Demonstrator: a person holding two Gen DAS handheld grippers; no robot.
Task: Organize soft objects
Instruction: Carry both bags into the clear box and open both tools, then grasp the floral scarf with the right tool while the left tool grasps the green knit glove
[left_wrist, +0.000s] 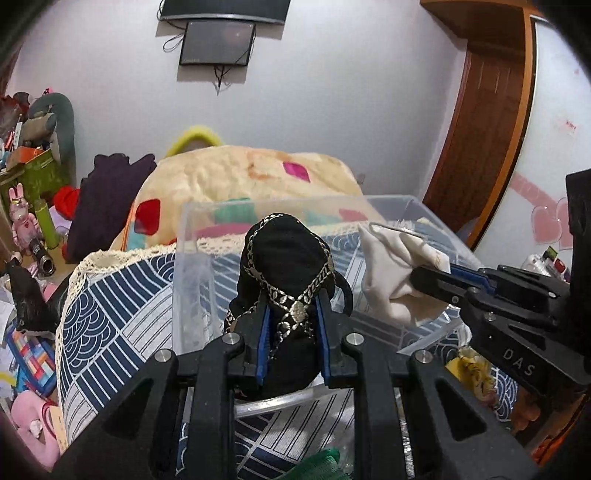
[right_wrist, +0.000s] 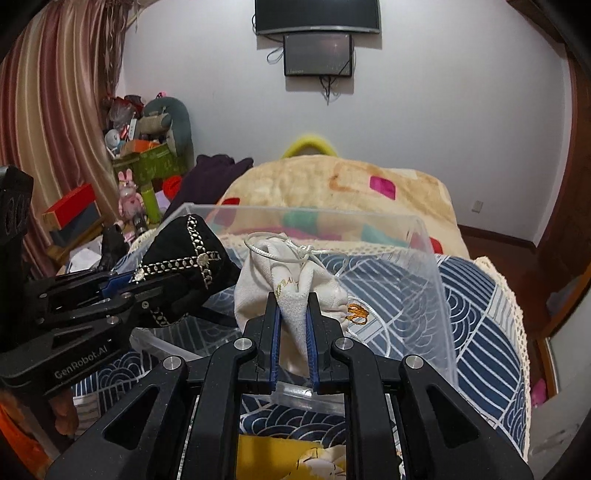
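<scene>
- Left hand-held gripper (left_wrist: 291, 325): jaws closed onto a black pouch (left_wrist: 288, 258) trimmed with silver braid; the pouch is held upright, over the near-left part of the clear plastic bin (left_wrist: 295, 201), above its near rim.
- Right hand-held gripper (right_wrist: 293, 325): jaws closed onto a white drawstring pouch (right_wrist: 291, 280), pinched near its gathered neck; a loop of cord stands up from the top. It also hangs over the bin, beside the black pouch; whether the two pouches touch cannot be told.
- Clear plastic bin: rests on a surface draped with a blue-and-white wave-pattern cloth (left_wrist: 110, 295) edged in lace. The patterned cloth shows through its floor, and no soft item can be seen lying inside it.
- Progress, as judged: both pouches are lifted and brought to the bin, but neither has been released, so the sorting appears to be at an early stage.
- Remaining, as judged: lower each pouch to the bin floor and open the jaws. A yellow printed fabric (right_wrist: 295, 458) lies in front of the bin, and it may be a further item to gather.
- Background: a folded cream blanket (left_wrist: 240, 173) lies behind the bin.
</scene>
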